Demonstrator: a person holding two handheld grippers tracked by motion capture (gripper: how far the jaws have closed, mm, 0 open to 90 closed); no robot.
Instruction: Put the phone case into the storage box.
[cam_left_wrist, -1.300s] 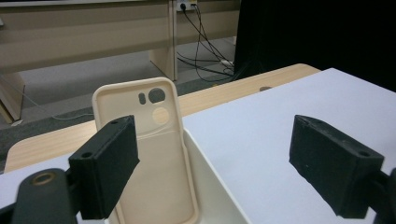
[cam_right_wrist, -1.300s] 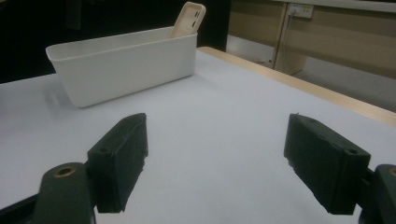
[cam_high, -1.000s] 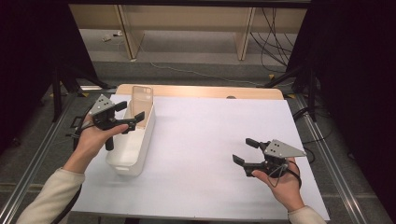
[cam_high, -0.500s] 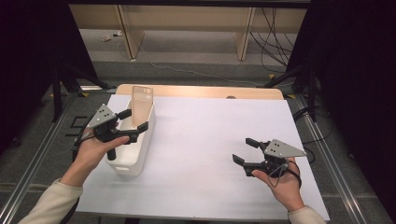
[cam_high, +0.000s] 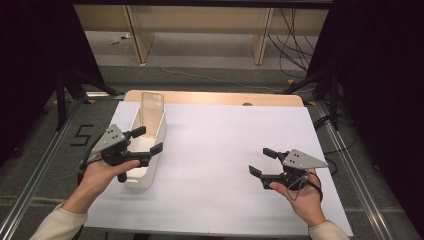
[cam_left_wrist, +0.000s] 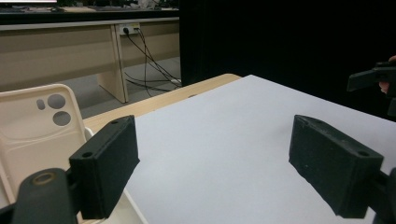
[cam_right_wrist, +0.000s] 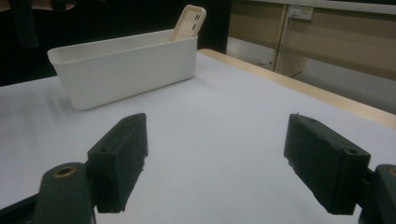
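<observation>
The left gripper (cam_high: 147, 140) hangs with jaws spread wide, gripping nothing, just above the long white plastic bin (cam_high: 156, 131) at about nine o'clock on the white table (cam_high: 230, 145). A cream-coloured plastic phone case (cam_high: 151, 107) stands tilted against the bin's far end, so the placing looks done. The right gripper (cam_high: 262, 161), also agape and empty, rests near four o'clock, well apart; only withdrawing seems left

Right gripper (cam_right_wrist: 217, 163): black jaws spread wide over white table sheet (cam_right_wrist: 210, 121). Long white plastic bin (cam_right_wrist: 126, 65) seen beyond, cream phone case (cam_right_wrist: 188, 21) leaned upright inside its far end.
</observation>
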